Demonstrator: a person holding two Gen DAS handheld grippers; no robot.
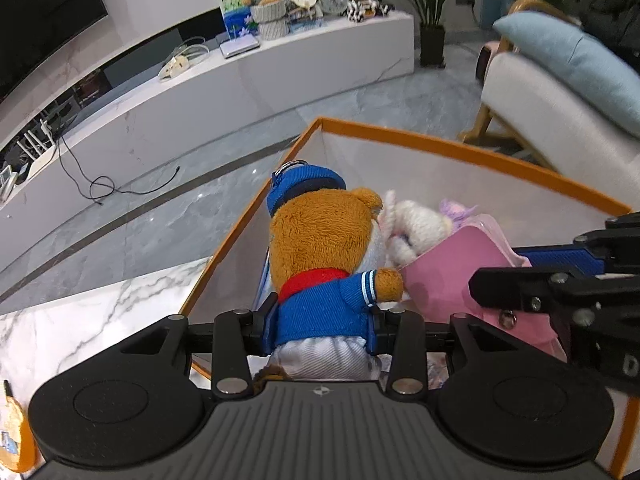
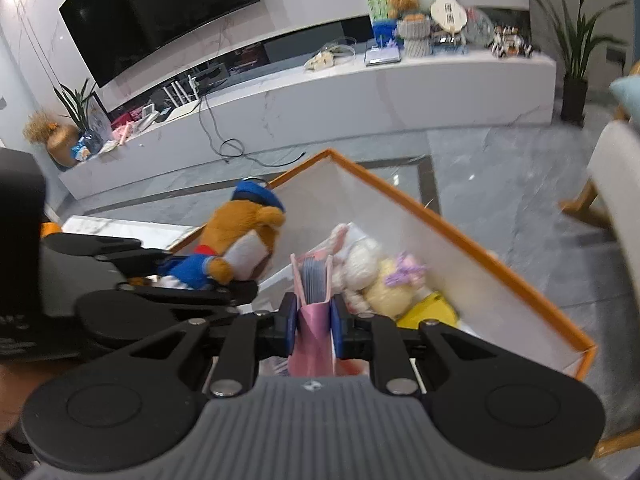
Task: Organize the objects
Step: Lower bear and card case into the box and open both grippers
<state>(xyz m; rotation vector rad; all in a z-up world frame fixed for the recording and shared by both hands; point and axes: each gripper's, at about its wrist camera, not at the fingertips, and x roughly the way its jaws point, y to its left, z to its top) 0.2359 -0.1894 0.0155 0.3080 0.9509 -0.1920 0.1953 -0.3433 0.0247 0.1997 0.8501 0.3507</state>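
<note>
Furthest left, the marble desk [image 1: 80, 320] showed only a bare patch beside the orange-rimmed box [image 1: 460, 152], so how much remained to gather could not be told from either view. The left gripper [image 1: 322, 322] had its jaws pressed in on the waist of a brown teddy bear [image 1: 324, 248] in a blue cap and blue jacket, the toy standing upright between them and hanging above the box's near left corner, not yet set down. Just right of those jaws, and ahead of them, a white plush rabbit [image 1: 416, 228] and a cream plush with a purple bow [image 2: 394, 286] already lay on the box floor, with something yellow [image 2: 428, 312] beside them; that part of the tidying looked done. Further right, the right gripper [image 2: 314, 326] had its jaws closed narrowly on a pink card holder or small wallet [image 2: 312, 308], held on edge over the box interior, with the plush toys just beyond it. By this reading both held items were on the point of going in, and only their release was left, as far as could be seen.
</note>
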